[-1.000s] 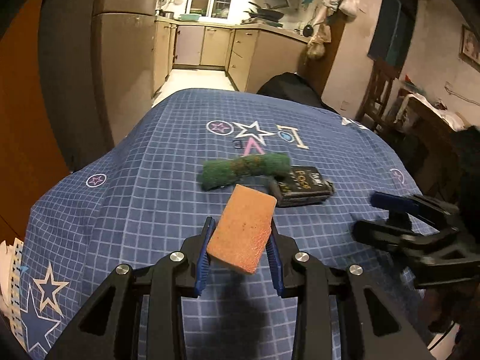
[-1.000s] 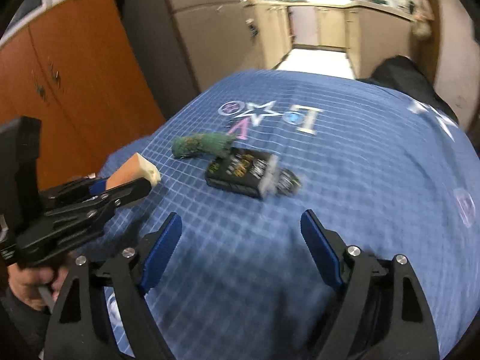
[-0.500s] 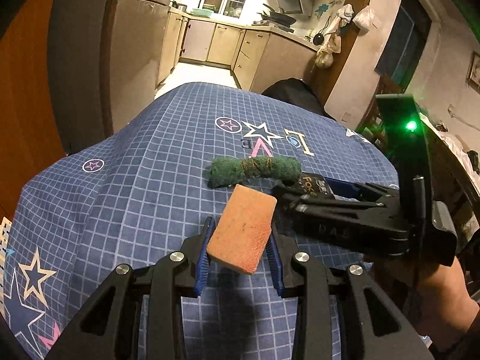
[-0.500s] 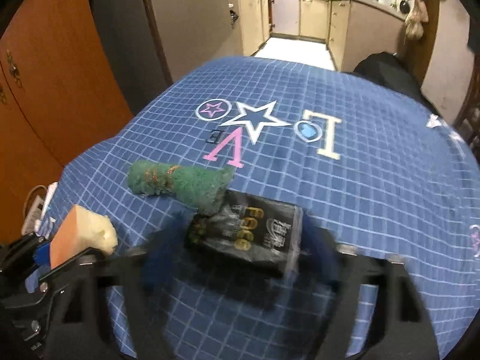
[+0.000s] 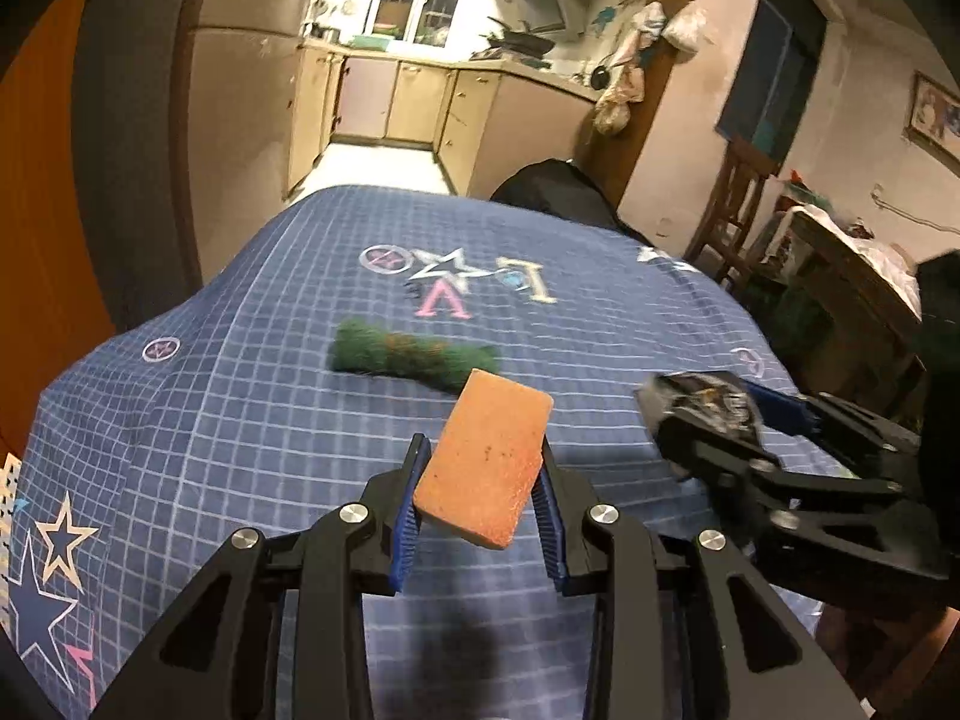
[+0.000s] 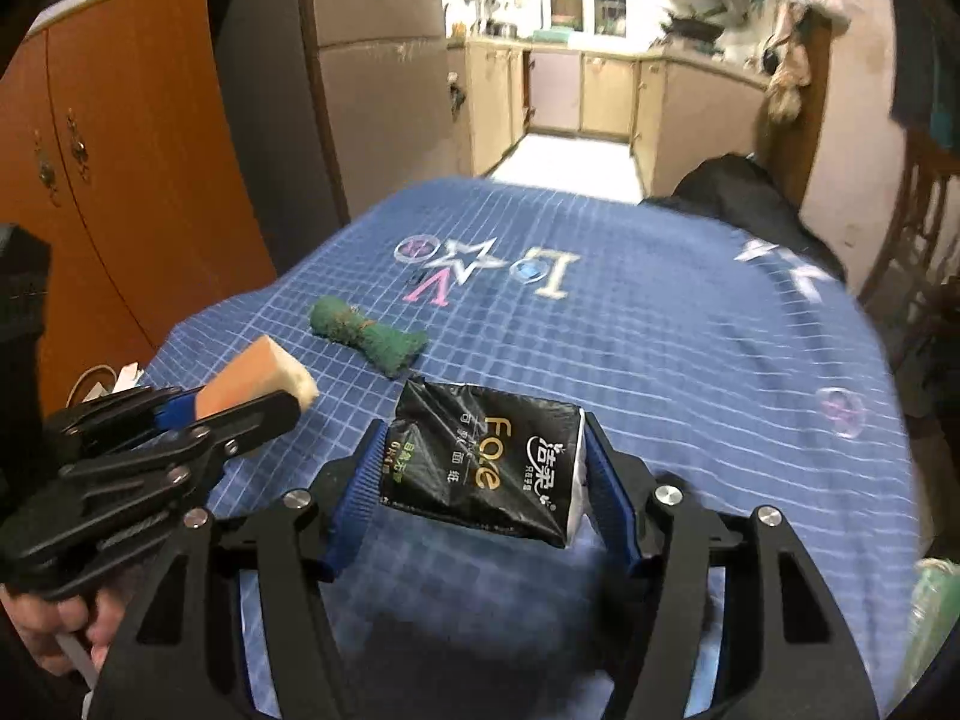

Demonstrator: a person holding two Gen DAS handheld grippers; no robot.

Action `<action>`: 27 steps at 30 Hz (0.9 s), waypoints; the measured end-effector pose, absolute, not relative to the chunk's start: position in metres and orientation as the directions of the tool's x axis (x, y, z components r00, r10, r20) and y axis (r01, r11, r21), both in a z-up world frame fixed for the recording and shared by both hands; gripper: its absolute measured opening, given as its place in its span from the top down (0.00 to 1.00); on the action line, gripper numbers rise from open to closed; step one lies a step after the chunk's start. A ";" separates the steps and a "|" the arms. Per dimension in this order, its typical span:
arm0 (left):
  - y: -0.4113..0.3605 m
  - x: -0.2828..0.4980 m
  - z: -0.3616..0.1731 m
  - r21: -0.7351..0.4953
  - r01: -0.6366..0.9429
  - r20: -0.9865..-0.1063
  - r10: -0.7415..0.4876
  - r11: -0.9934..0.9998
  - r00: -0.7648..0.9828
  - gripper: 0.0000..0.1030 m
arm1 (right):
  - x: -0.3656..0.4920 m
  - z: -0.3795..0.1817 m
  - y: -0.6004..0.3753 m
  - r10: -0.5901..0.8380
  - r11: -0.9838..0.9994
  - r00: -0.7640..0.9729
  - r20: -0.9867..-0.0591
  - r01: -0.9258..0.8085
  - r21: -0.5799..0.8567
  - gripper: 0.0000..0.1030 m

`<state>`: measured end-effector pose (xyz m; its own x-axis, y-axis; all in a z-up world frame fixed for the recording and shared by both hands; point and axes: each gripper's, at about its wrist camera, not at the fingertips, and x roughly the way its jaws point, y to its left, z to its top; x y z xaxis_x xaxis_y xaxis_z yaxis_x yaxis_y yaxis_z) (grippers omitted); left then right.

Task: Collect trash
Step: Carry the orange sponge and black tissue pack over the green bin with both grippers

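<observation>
Now the left claw [image 5: 480,498] pinches an orange sponge [image 5: 487,457]; the right claw [image 6: 483,483], just closing, pinches a black tissue pack [image 6: 486,459].

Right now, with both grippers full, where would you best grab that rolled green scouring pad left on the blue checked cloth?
Probably across the narrow orange-flecked waist of the rolled green scouring pad, coming down from above. It lies flat and long on the blue checked cloth, apart from everything else, and both ends flare thicker than that middle.

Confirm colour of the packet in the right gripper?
Black, with gold and white lettering; the tissue packet shows best in the right wrist view.
</observation>
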<state>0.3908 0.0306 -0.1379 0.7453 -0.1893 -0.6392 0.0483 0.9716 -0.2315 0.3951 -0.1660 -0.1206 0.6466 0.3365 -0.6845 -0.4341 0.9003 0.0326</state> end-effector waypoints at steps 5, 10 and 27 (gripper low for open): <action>-0.009 0.367 -0.115 -0.212 0.100 -0.597 -0.210 0.972 0.774 0.67 | 0.357 -0.095 -0.204 0.289 0.932 0.720 -0.630 -0.361 0.014 0.42; -0.057 0.341 -0.085 -0.185 0.168 -0.546 -0.243 0.968 0.802 0.67 | 0.327 -0.075 -0.251 0.232 0.960 0.773 -0.590 -0.279 0.012 0.41; -0.189 0.302 -0.024 -0.118 0.360 -0.483 -0.371 0.925 0.793 0.67 | 0.266 -0.035 -0.366 0.067 0.997 0.872 -0.484 -0.082 -0.009 0.41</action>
